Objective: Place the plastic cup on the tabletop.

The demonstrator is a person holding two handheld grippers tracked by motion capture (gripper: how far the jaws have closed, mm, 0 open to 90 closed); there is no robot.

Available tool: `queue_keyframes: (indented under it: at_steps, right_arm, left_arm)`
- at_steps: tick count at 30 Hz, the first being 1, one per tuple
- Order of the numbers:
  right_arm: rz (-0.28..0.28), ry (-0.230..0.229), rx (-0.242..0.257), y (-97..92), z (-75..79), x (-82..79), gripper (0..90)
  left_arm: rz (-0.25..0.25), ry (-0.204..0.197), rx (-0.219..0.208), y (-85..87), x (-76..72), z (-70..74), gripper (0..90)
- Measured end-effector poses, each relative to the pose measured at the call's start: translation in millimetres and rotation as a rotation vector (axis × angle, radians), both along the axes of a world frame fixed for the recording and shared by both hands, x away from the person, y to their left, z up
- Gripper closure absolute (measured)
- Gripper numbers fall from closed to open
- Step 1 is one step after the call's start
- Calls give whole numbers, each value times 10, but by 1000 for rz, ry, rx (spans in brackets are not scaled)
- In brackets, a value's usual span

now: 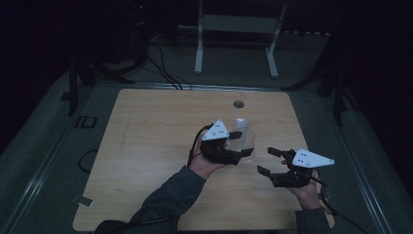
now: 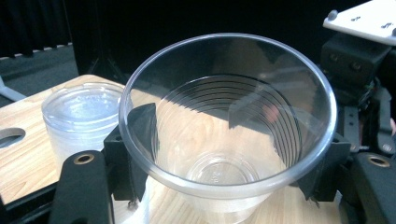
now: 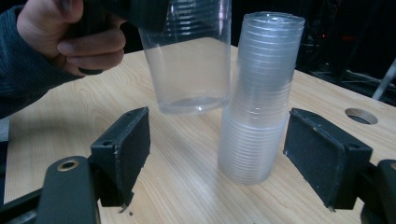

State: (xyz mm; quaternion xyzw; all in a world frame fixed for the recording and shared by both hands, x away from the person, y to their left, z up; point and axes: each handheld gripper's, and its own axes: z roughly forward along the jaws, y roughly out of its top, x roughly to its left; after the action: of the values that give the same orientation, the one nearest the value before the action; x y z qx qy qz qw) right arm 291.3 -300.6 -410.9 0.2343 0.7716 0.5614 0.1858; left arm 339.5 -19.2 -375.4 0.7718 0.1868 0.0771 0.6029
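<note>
My left gripper (image 1: 242,154) is shut on a single clear plastic cup (image 2: 229,140), its jaws pressing the cup's sides just under the rim. In the right gripper view that cup (image 3: 187,60) hangs upright a little above the wooden table (image 1: 156,136). Beside it stands a stack of upside-down clear cups (image 3: 261,102), seen in the left gripper view as the stack (image 2: 81,116) on the left. My right gripper (image 1: 267,161) is open with nothing between its pads (image 3: 123,151). It points toward the stack from a short way off.
A round hole (image 1: 238,104) is cut in the table behind the stack. A white metal frame (image 1: 236,29) and cables lie on the floor beyond the far edge. The hand (image 3: 70,42) holding the left gripper is at the upper left of the right gripper view.
</note>
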Motion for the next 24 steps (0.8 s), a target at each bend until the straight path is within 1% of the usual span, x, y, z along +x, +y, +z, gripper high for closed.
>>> queue_keyframes:
  at_steps: [5, 10, 18, 21, 24]
  right_arm:
    - [-6, -6, 16, -37, 9, -8, 221]
    - [-16, -12, 38, -68, 24, -12, 222]
    - [-19, -18, 58, -89, 40, -24, 223]
    - [-27, -25, 58, -98, 45, -24, 225]
    - [-30, -26, 72, -110, 50, -25, 226]
  left_arm:
    - [2, -3, 13, -37, -10, -43, 313]
    - [5, -18, 43, -68, -19, -92, 313]
    - [12, -28, 73, -119, -30, -202, 314]
    - [15, -32, 79, -138, -30, -244, 314]
    - [16, -32, 92, -163, -26, -296, 313]
